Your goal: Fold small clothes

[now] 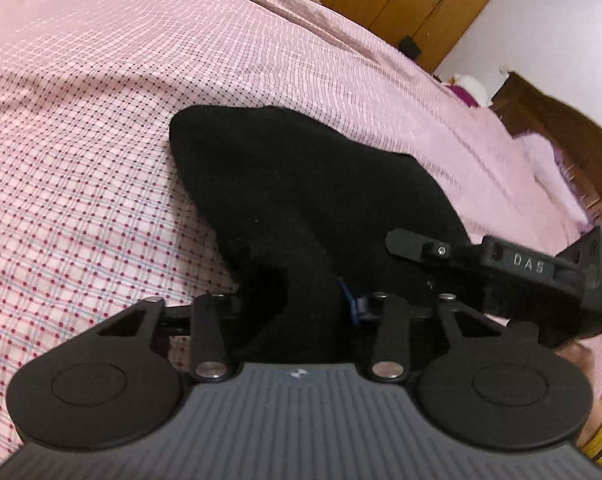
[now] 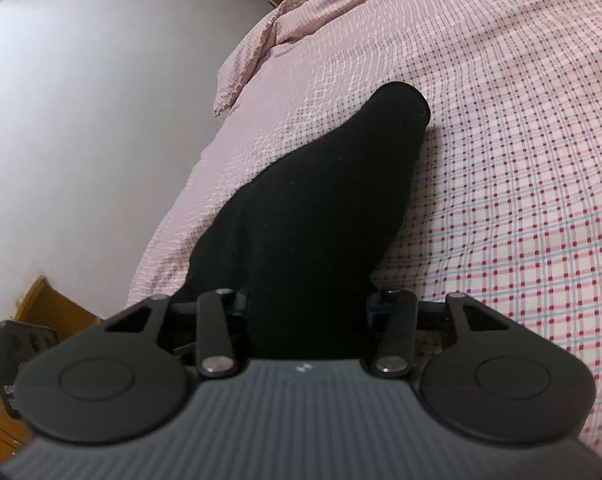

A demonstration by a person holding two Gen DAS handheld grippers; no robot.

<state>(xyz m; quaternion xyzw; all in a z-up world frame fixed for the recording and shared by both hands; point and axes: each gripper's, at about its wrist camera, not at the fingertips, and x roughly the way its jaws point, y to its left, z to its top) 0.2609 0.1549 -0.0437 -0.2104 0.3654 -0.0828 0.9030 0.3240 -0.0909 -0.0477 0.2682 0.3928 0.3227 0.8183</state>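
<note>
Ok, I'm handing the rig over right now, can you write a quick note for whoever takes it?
Left gripper: black cloth fills the gap between its fingers; whether it is clamped cannot be told.
Right gripper: same, the cloth runs into its fingers and the grip is hidden.
The black sock is one dark piece, lifted at the near end, with its far end on the pink checked bedsheet.
Done: sock picked up at one end.
Left: fold it and lay it flat.
</note>
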